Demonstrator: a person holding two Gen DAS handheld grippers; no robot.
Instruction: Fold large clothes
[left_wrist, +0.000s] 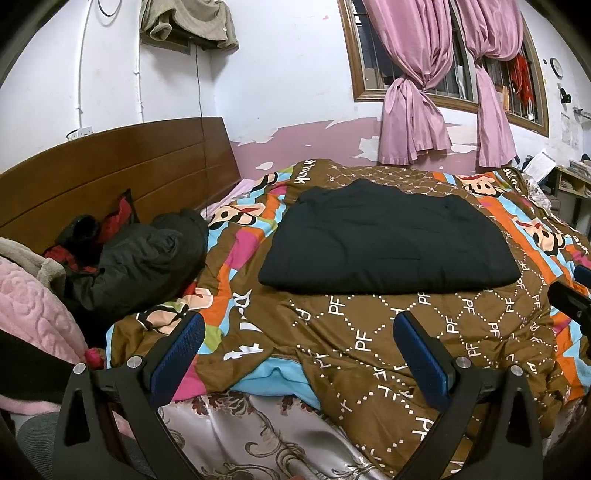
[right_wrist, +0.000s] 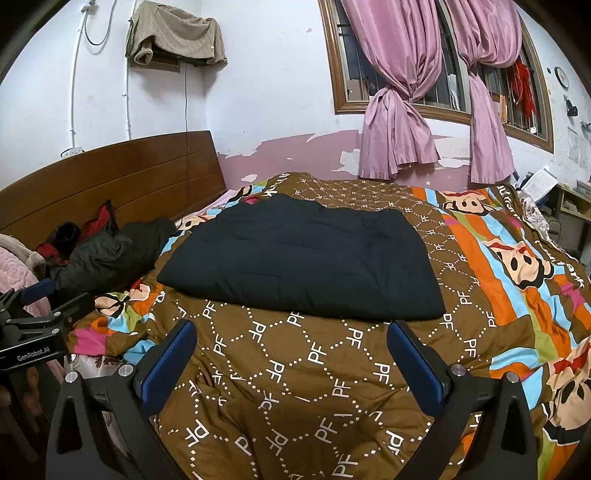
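Observation:
A black garment (left_wrist: 388, 243) lies folded into a flat rectangle on the patterned brown quilt (left_wrist: 369, 332) in the middle of the bed. It also shows in the right wrist view (right_wrist: 303, 266). My left gripper (left_wrist: 299, 332) is open and empty, held over the quilt's near edge, short of the garment. My right gripper (right_wrist: 291, 343) is open and empty, just short of the garment's near edge. The left gripper also shows at the left edge of the right wrist view (right_wrist: 44, 310).
A dark puffer jacket (left_wrist: 140, 258) with red lining lies crumpled by the wooden headboard (left_wrist: 110, 166) at the left. A pink blanket (left_wrist: 33, 310) sits at the near left. Pink curtains (left_wrist: 413, 92) hang at the window behind the bed. Shelves (left_wrist: 569, 184) stand at the far right.

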